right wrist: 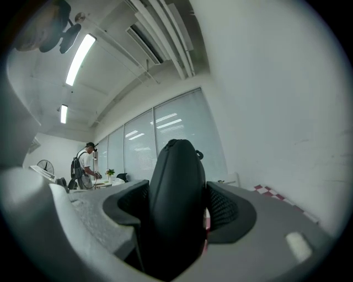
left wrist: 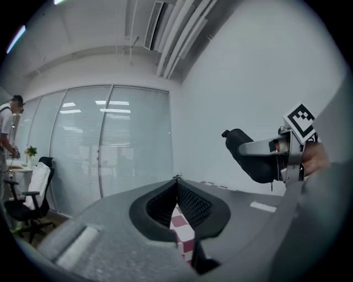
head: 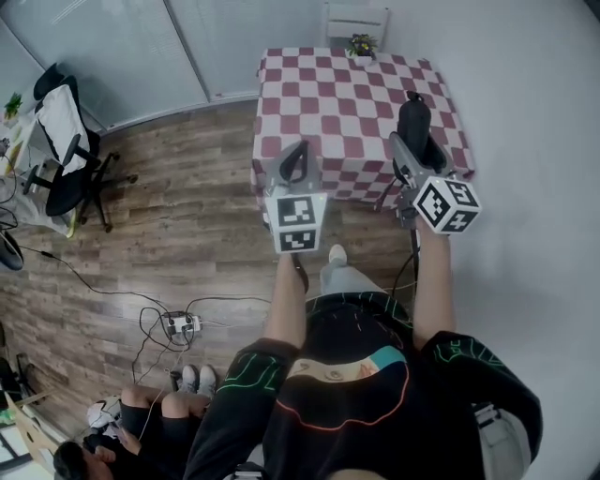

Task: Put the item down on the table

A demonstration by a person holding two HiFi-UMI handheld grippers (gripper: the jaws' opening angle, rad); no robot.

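A black oblong zip case [head: 413, 114] stands upright in my right gripper [head: 410, 150], held above the near right part of the red-and-white checked table [head: 319, 103]. In the right gripper view the case [right wrist: 176, 198] fills the gap, both pads pressed on its sides. My left gripper [head: 295, 169] hovers over the table's near edge, shut and empty. In the left gripper view its tips [left wrist: 177, 182] meet, with checked cloth [left wrist: 182, 227] showing below them. That view also shows the right gripper [left wrist: 278, 157] at the right holding the case [left wrist: 248, 154] in the air.
A small potted plant [head: 361, 44] sits at the table's far edge, with a white chair [head: 356, 19] behind it. A white wall runs along the right. On the wood floor to the left are an office chair [head: 66, 150], a power strip with cables [head: 180, 324] and a person [head: 141, 422].
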